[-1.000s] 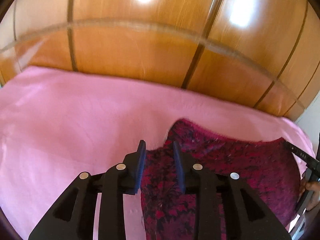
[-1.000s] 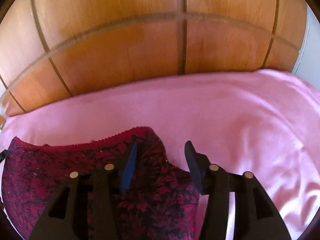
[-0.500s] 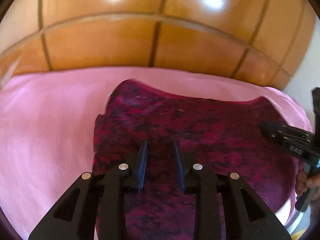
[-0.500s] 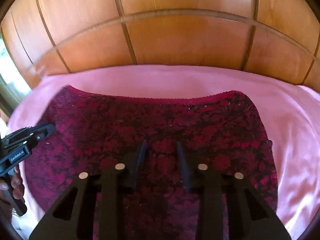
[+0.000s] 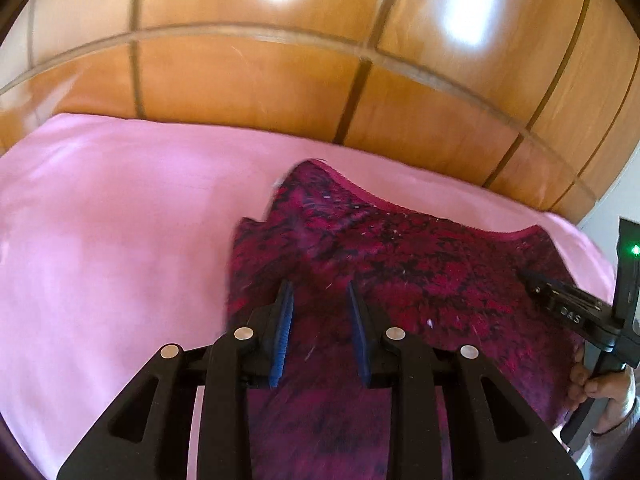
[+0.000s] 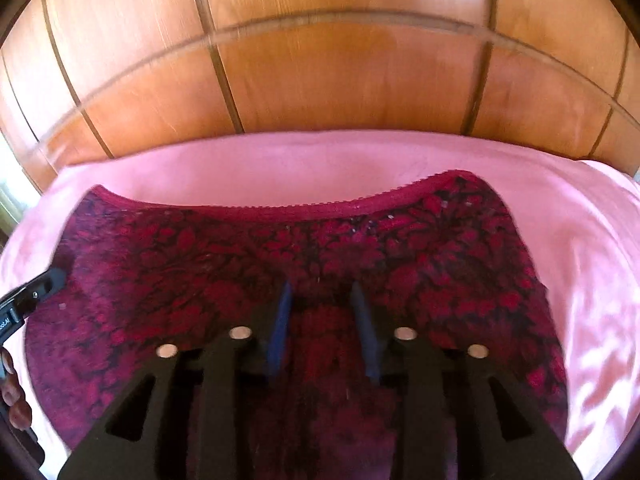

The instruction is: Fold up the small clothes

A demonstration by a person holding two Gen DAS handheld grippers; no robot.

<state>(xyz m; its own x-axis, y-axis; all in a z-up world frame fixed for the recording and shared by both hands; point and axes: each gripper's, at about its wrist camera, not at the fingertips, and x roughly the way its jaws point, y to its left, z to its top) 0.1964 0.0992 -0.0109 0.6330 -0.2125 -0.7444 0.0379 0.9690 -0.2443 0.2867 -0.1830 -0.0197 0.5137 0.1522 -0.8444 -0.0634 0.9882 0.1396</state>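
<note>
A small dark red garment with a black flower pattern (image 6: 224, 264) lies flat on a pink sheet (image 6: 312, 160). Its scalloped waistband (image 6: 320, 210) faces the wooden wall. In the left wrist view the garment (image 5: 420, 264) sits right of centre. My left gripper (image 5: 319, 286) hovers over its left part, jaws a little apart and holding nothing. My right gripper (image 6: 320, 286) hovers over its middle, jaws a little apart and holding nothing. The right gripper also shows at the right edge of the left wrist view (image 5: 560, 300). The left gripper shows at the left edge of the right wrist view (image 6: 36, 292).
A wooden panelled wall (image 5: 320, 80) rises right behind the pink sheet (image 5: 100, 240). The sheet stretches wide to the left of the garment. A pale wall strip (image 5: 612, 208) shows at the far right.
The left gripper has shifted left, so the garment sits further right in its view. The right gripper has kept over the garment's middle. Both keep the same small jaw gap.
</note>
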